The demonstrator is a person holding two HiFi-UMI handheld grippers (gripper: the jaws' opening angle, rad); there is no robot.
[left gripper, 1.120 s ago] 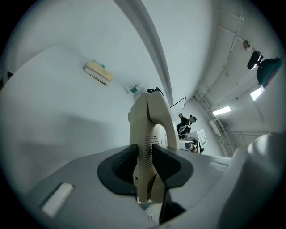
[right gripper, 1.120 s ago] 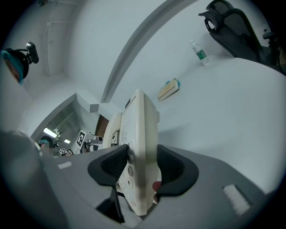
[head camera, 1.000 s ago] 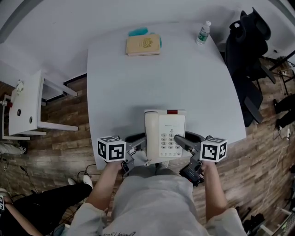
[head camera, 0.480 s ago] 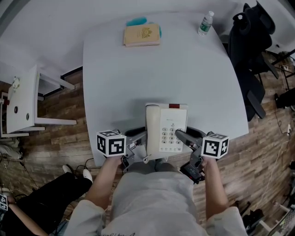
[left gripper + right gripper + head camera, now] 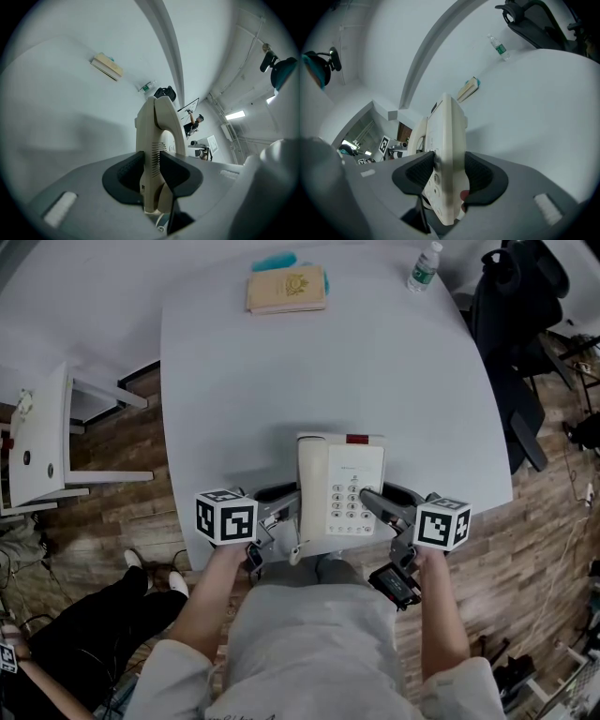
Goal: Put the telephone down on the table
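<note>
the phone point(image 5: 339, 486) sat over the counter's point(image 5: 281, 362) near edge, keypad up, its long axis running from that edge toward the far one. the left gripper point(image 5: 284, 510) was clamped on its handset side and the right gripper point(image 5: 377, 508) on its keypad side, level with each other. whether its base touched the counter could not be told. a straight, even lowering seemed due.

My right gripper point(image 5: 451, 174) clamps the cream telephone point(image 5: 449, 124) edge-on (keypad facing left) against the white table point(image 5: 543, 108); a book point(image 5: 468, 89) and water bottle point(image 5: 498, 48) sit beyond.
</note>
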